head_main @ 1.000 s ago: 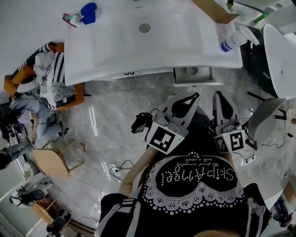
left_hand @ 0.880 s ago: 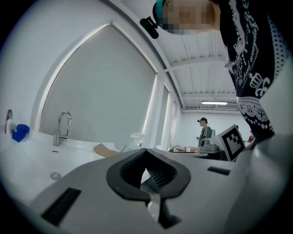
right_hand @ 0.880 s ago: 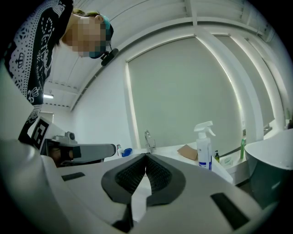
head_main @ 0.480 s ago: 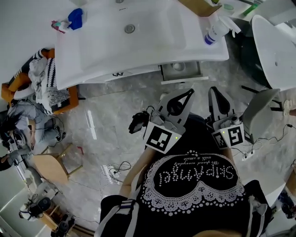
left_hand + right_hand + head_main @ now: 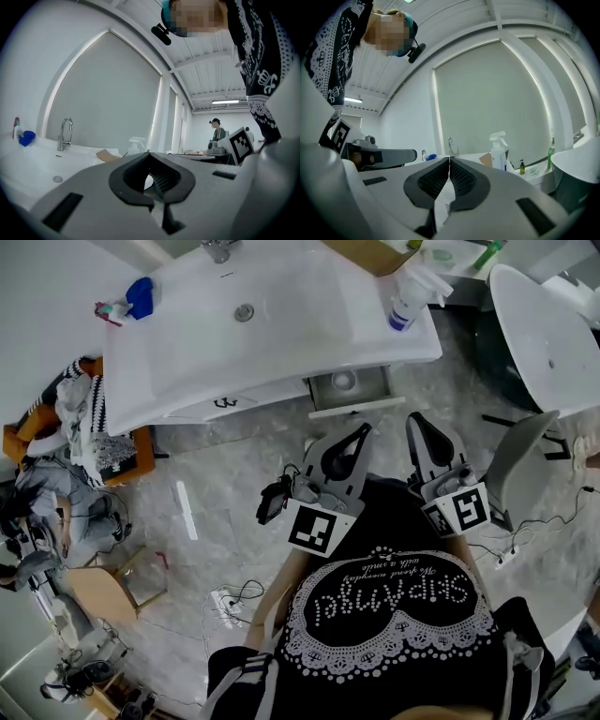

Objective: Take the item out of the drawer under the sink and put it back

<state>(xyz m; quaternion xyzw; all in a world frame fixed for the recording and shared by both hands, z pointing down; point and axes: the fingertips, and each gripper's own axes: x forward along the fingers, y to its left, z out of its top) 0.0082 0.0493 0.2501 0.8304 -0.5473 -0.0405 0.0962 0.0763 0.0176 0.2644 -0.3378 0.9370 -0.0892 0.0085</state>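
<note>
the open drawer (image 5: 373, 388) under the sink (image 5: 300, 315), a small round thing (image 5: 343, 381) inside it, sits right ahead of the left gripper (image 5: 364, 429), jaws together on nothing, while the right gripper (image 5: 413, 418), closed and empty too, points just beside it.

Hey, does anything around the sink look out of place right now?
The small drawer under the sink stands pulled open with a round item inside, while the drawer front beside it is shut. Nothing looks spilled or broken.
</note>
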